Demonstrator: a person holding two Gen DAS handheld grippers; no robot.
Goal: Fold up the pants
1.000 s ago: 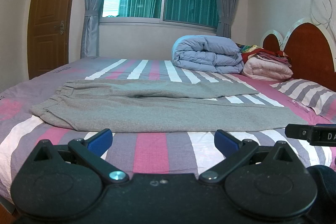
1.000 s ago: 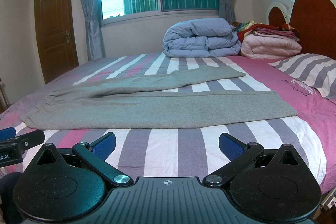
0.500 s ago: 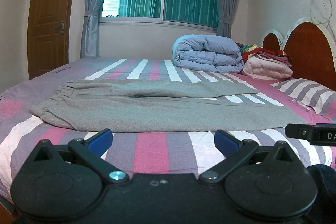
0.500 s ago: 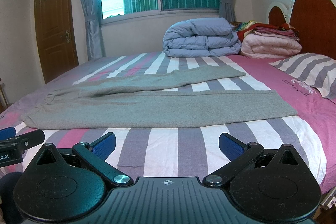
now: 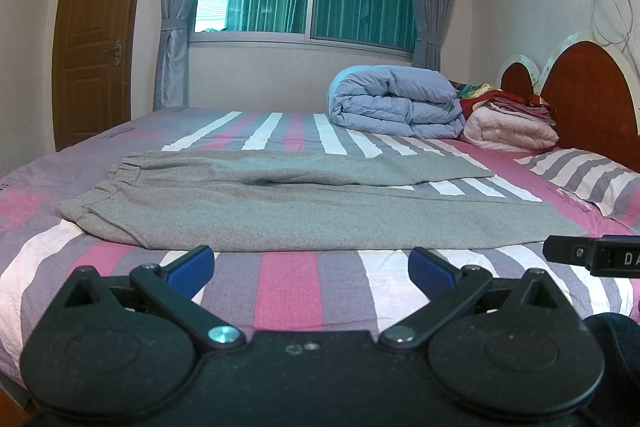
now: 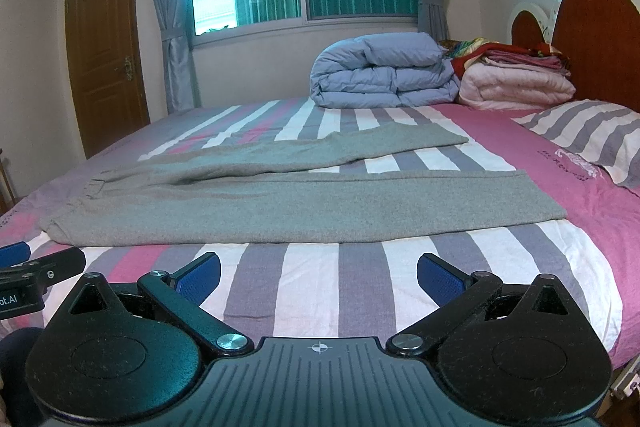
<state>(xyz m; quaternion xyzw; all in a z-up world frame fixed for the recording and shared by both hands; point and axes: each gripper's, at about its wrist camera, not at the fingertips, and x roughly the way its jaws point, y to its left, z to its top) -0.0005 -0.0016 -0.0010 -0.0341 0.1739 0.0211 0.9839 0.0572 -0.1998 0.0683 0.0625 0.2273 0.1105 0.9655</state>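
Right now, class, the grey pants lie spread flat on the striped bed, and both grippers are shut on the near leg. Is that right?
Not quite. The grey pants do lie flat on the striped bed, but the left gripper and right gripper are open and short of the cloth, as both wrist views show.

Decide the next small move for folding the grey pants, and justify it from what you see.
Probably advance both grippers to the near edge of the grey knit pants. The pants lie flat and unfolded on the striped bedsheet, while the left gripper and right gripper hover open, short of the fabric.
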